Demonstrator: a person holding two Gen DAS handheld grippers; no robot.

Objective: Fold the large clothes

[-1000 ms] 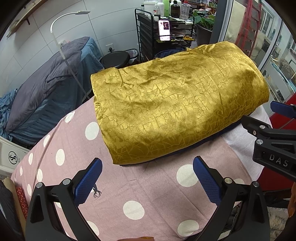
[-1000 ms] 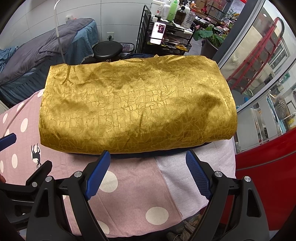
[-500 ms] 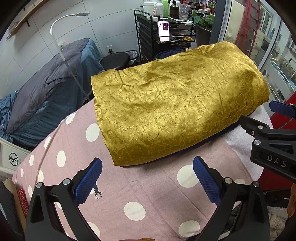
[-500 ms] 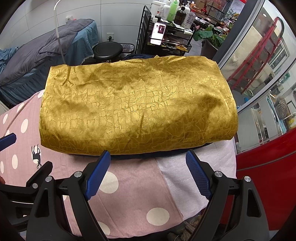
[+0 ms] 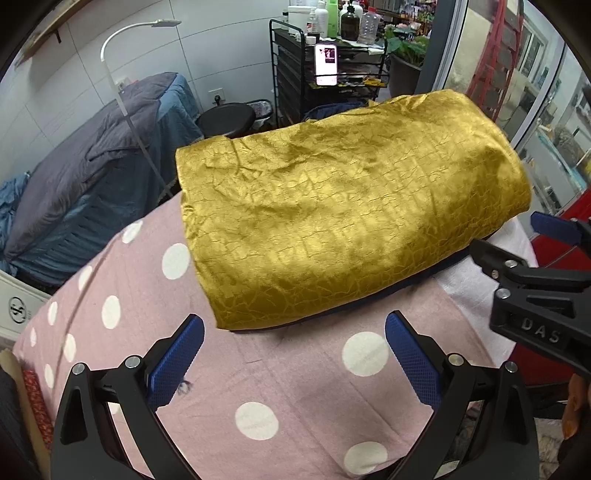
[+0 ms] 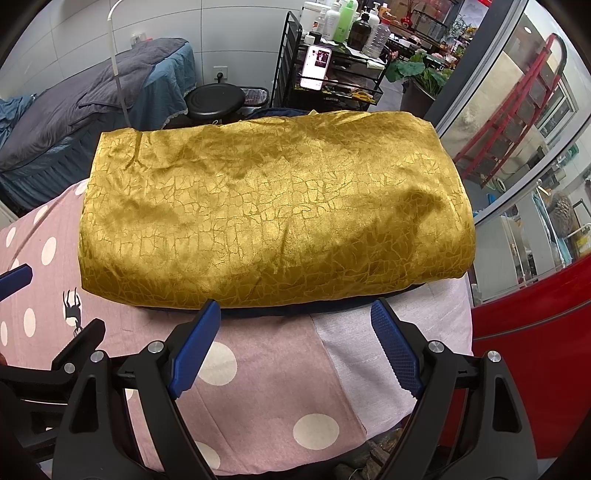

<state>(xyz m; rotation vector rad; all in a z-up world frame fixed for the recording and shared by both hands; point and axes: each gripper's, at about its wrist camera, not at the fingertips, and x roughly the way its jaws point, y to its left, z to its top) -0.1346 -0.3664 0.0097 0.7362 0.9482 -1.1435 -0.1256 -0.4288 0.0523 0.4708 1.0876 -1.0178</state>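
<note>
Hovering just short of the gold cloth [image 6: 273, 218], both grippers, left [image 5: 295, 349] and right [image 6: 295, 338], gape wide, empty; pinching only its top layer could undo the fold.

Beauty salon: massage bed [image 5: 96, 184], bottle trolley [image 6: 332, 70]

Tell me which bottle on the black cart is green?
The green bottle stands in the row on top of the black cart. A white bottle is on its left and a dark brown one on its right.
</note>
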